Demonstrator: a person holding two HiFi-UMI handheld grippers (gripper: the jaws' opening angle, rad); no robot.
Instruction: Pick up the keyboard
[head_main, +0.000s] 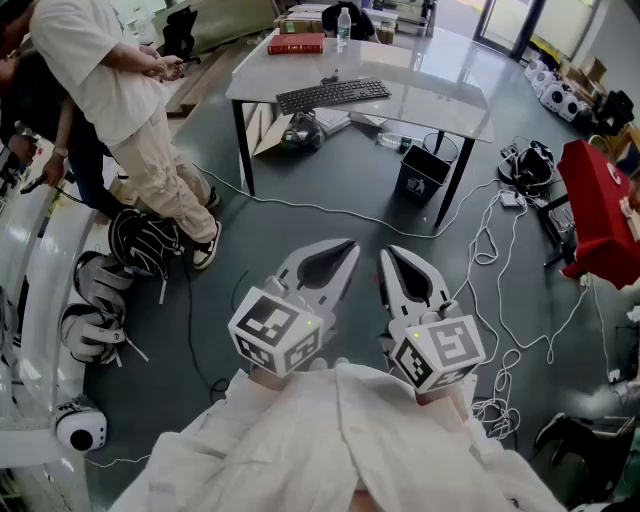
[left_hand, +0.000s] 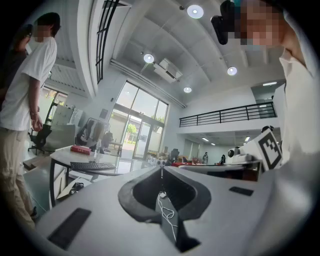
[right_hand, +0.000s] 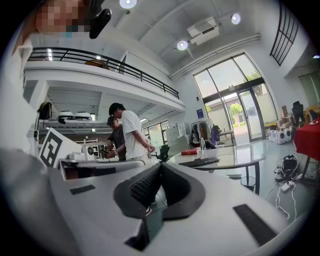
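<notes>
We held our left tool (head_main: 350, 247) and right tool (head_main: 386, 256) closed, empty, keyboard (head_main: 332, 94) on the table (head_main: 440, 95) at twelve o'clock, well apart.

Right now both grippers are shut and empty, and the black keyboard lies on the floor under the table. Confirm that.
Wrong on one point. The keyboard is not on the floor: it lies on top of the table, near its front edge, as the head view shows. The left gripper and the right gripper are indeed shut and empty.
</notes>
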